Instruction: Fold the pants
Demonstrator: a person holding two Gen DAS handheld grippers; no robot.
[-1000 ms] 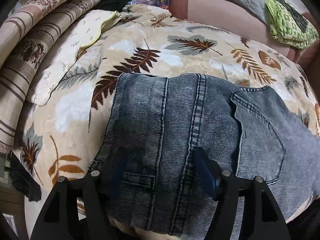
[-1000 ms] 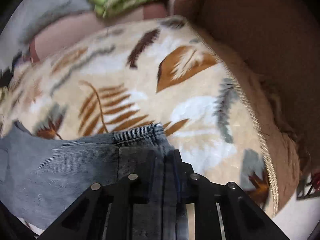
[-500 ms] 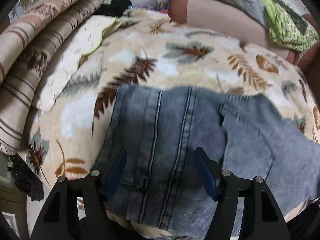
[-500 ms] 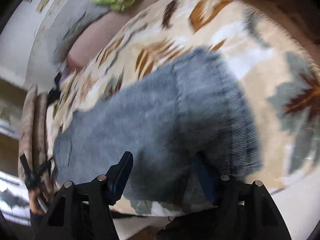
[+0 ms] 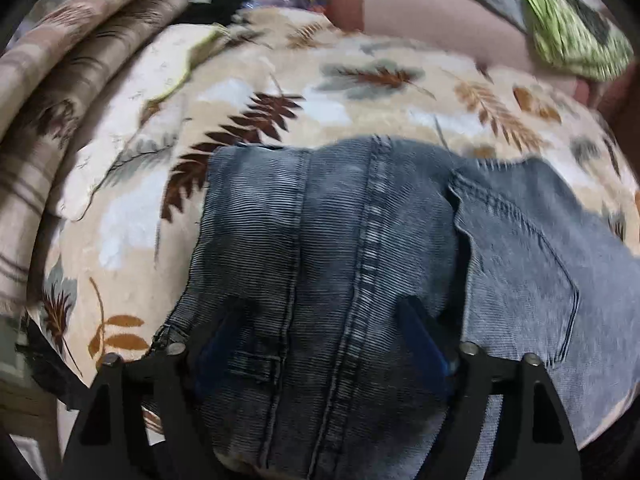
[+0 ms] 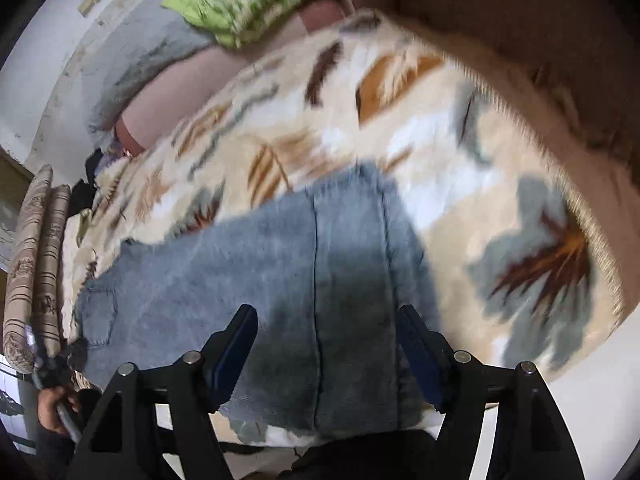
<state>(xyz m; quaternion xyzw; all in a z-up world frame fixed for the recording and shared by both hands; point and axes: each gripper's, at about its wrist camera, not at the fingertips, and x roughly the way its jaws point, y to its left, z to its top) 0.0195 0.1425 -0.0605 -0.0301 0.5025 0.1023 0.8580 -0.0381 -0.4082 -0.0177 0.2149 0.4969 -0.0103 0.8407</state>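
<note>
Grey-blue jeans lie folded flat on a cream leaf-print blanket. In the left wrist view I see the waistband end with a back pocket at the right. My left gripper is open just above the waistband end, holding nothing. In the right wrist view the jeans stretch away to the left over the blanket. My right gripper is open above the other end of the jeans, holding nothing.
Striped rolled bedding lies along the left. A white pillow lies beside it. A pink bolster and a green patterned cloth lie at the back. The blanket's right edge drops off beside a brown surface.
My right gripper was shut on the jeans' edge a second ago. It has let go, opened and pulled back above the jeans. My left gripper stays open over the waistband, shifting slightly.
</note>
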